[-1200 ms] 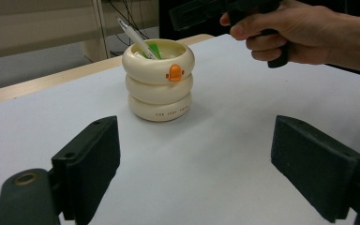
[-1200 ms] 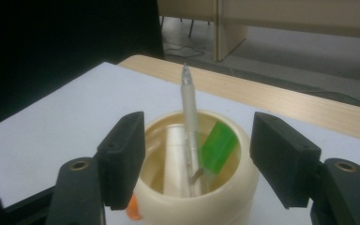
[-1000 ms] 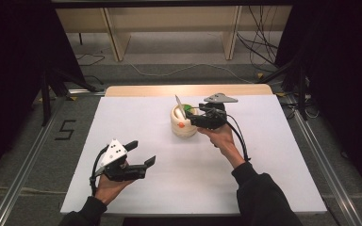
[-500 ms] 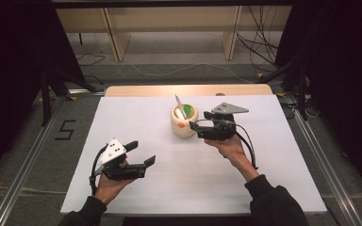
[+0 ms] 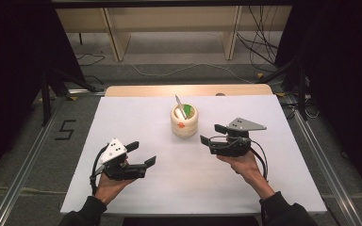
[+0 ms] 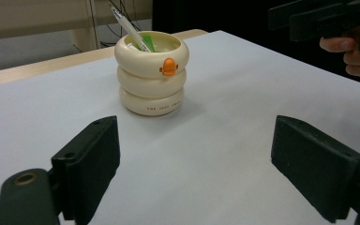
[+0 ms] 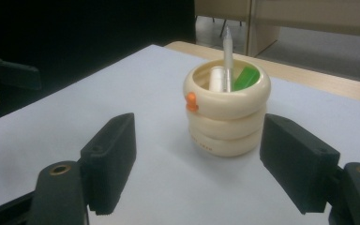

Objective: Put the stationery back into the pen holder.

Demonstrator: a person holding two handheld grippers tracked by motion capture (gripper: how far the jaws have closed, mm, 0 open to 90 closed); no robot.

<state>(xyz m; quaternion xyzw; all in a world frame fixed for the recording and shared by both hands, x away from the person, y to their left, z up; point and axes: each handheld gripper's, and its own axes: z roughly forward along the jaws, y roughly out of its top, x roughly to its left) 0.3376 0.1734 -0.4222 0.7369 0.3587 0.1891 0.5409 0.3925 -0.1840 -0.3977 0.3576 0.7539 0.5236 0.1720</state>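
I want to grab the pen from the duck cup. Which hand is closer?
Probably the right hand-held gripper: it sits open just beside the cup holding the pen. The left hand-held gripper, also open, is farther back.

We look down and forward from above the near edge of the white table (image 5: 273, 188), with the cream ringed duck-beak holder (image 5: 184, 121) far below us, toward the table's far half. From the left gripper (image 6: 194, 173) we sit low and closer, facing the holder (image 6: 152, 72) from its near-left side, beak toward us. From the right gripper (image 7: 199, 161) we sit low and closest, facing the holder (image 7: 227, 112) from its right. All three views share that holder and the tabletop around it.
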